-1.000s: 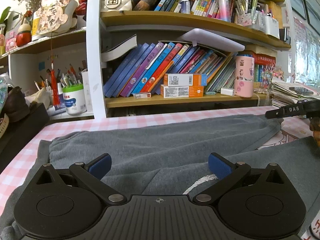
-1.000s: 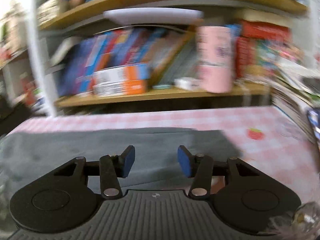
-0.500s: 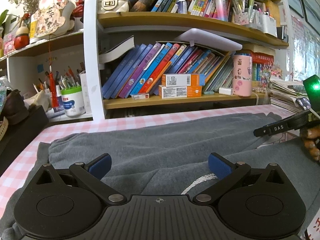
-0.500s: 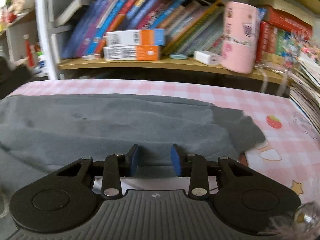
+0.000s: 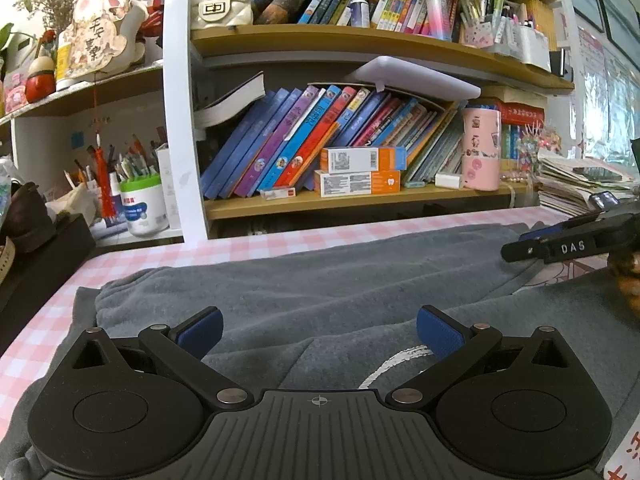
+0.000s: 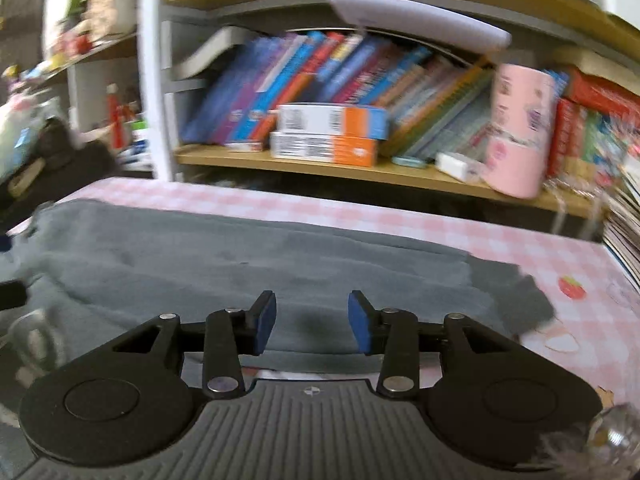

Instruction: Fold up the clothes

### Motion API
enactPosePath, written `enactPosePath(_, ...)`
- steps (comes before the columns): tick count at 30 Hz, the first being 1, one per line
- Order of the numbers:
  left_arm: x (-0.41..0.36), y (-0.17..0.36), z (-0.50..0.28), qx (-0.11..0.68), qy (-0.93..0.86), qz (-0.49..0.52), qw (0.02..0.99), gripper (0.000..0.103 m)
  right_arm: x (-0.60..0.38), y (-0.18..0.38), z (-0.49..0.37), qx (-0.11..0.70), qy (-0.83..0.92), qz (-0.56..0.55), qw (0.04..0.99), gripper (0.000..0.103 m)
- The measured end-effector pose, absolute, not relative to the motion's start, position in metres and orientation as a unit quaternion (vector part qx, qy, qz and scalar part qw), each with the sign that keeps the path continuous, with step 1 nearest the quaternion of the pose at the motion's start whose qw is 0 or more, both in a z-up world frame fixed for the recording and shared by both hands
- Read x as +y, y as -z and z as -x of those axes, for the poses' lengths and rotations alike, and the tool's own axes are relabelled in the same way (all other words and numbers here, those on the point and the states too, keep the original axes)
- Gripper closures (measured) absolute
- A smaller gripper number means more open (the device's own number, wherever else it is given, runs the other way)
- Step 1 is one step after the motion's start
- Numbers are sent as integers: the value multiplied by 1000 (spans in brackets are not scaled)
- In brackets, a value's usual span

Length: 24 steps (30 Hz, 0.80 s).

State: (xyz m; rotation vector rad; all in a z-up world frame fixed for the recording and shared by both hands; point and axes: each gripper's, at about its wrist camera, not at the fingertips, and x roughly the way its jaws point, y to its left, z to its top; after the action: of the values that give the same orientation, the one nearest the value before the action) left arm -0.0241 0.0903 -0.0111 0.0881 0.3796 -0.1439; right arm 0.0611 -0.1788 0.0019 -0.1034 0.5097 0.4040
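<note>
A grey sweatshirt with a white print lies spread on the pink checked tablecloth. One sleeve is folded across it, with its darker cuff toward the right. My left gripper hovers low over the body of the garment, its jaws wide open with nothing between the pads. My right gripper is just above the sleeve's near edge. Its jaws are opening and no cloth is pinched between the blue pads. In the left wrist view the right gripper shows at the right edge.
A bookshelf with leaning books, orange boxes and a pink cup stands right behind the table. A stack of papers sits at the right, and a black box and a pen holder at the left.
The right gripper has shifted sideways and rolled over the sleeve; its jaws narrowed, then widened again. The left gripper and the garment have stayed put.
</note>
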Motion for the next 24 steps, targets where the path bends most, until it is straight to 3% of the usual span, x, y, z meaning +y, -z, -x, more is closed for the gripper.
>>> enactPosePath(12,85,15,22,224,70,-62,970,0,-129,4,-101,326,-212,54,920,66)
enactPosePath(14,84,15,23,222,71,-65,970,0,-125,11,-108,340,-206,61,916,75)
enactPosePath(24,81,14,30,205,83,-74,972,0,-101,12,-163,362,-185,101,908,76)
